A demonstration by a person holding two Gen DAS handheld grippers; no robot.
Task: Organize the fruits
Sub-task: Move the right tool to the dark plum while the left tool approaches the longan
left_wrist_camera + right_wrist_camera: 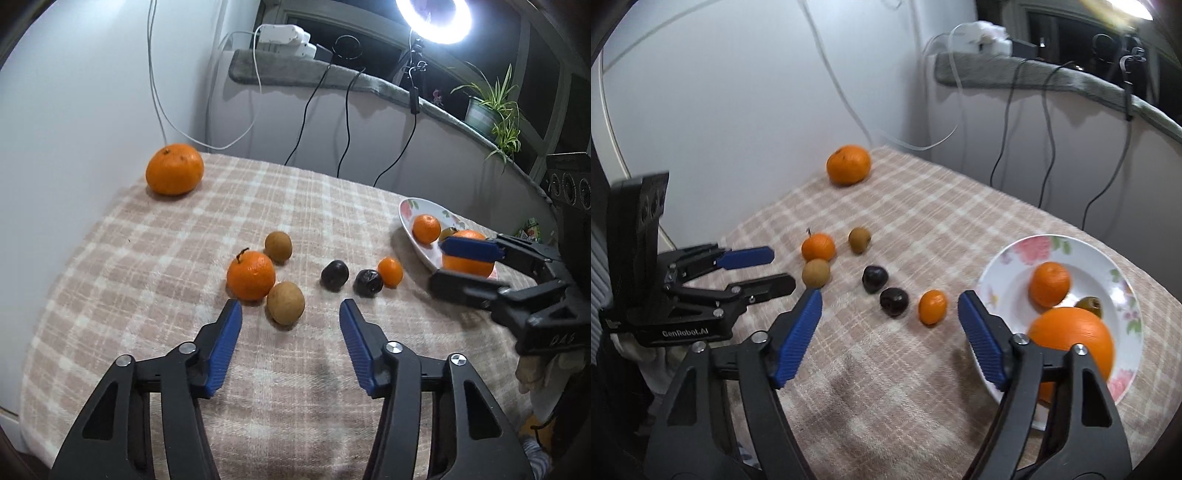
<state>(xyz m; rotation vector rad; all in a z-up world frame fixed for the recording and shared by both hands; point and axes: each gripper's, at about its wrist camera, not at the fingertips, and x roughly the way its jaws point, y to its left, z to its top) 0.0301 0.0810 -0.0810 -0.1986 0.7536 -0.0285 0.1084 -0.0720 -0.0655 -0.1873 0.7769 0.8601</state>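
Note:
A floral white plate (1108,266) at the right holds a big orange (1071,334), a mandarin (1049,284) and a small brownish fruit (1089,305). On the checked cloth lie a small mandarin (932,306), two dark plums (894,301) (874,278), two brown round fruits (816,272) (859,240), a stemmed mandarin (818,247) and a big orange (848,164) at the far corner. My left gripper (290,314) is open and empty, just short of a brown fruit (285,302). My right gripper (889,302) is open and empty, near the plate's left rim.
White walls stand behind and left of the table. Cables (343,122) hang over a grey-padded ledge (295,74) at the back. A ring light (432,18) and a potted plant (491,107) stand at the back right. The cloth (184,240) drops off at the table edges.

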